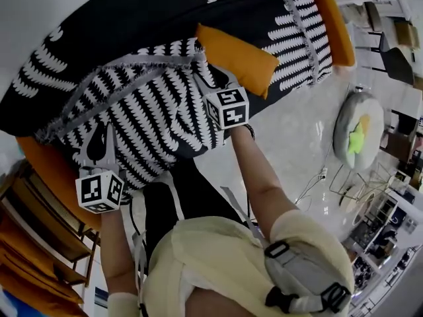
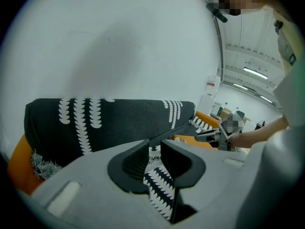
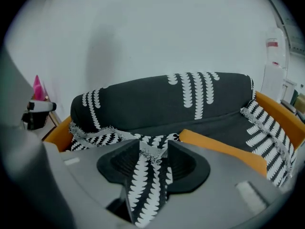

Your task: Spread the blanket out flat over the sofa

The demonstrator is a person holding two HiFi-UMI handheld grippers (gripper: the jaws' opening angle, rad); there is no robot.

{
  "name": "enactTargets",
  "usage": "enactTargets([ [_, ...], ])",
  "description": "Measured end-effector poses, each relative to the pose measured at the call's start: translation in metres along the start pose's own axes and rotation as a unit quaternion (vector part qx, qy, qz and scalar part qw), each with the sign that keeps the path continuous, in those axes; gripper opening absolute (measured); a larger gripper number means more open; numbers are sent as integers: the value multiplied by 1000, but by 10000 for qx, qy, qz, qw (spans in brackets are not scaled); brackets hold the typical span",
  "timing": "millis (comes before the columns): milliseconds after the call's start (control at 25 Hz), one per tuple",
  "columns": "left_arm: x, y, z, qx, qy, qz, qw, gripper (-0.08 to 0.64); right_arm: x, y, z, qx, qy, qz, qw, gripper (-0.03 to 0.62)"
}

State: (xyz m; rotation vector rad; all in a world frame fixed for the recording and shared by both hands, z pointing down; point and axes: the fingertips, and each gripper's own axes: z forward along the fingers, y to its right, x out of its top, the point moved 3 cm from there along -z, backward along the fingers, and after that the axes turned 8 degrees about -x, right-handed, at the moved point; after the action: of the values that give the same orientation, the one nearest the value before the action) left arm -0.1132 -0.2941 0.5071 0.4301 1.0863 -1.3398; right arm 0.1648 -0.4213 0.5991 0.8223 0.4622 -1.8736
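Left claw (image 1: 100, 139) is clamped on the blanket (image 1: 152, 111). In the left gripper view the patterned cloth is pinched between both pads and runs from the tips down toward 6 o'clock. This hold is judged to be at the left end of the near hem, so that edge can be drawn out and kept taut. From this claw the bulk of the blanket is found at 11 to 1 o'clock, draped over the backrest of the sofa (image 2: 19, 162). A bare orange part of the sofa is left showing at 8 o'clock.

Between the two claws, in the head view, a fringed band (image 1: 125, 78) is seen running slantwise across the seat. The near part is bunched there, so the spread is judged unfinished. The claws are held well apart along one edge, probably so the cloth is stretched rather than dragged in a heap.

Right claw (image 1: 203, 79) is clamped on the same hem. In the right gripper view the gap is filled with folded cloth touching both pads, with fringe at the tips. An orange cushion (image 1: 234, 58) is seen just beside this claw at 3 o'clock in that view. Whether it rests on the blanket cannot be told. From this claw the blanket is spread at 12 o'clock over the backrest and at 2 o'clock over the right arm. The outer side of that arm is left bare at 3 o'clock.
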Motion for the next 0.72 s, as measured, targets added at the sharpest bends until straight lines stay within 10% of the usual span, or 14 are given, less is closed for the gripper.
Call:
enactTargets([
  [720,-26,-41,91,-69,-294,-191,9994,77,-21,34,121,-834,-406,179,9955,236],
])
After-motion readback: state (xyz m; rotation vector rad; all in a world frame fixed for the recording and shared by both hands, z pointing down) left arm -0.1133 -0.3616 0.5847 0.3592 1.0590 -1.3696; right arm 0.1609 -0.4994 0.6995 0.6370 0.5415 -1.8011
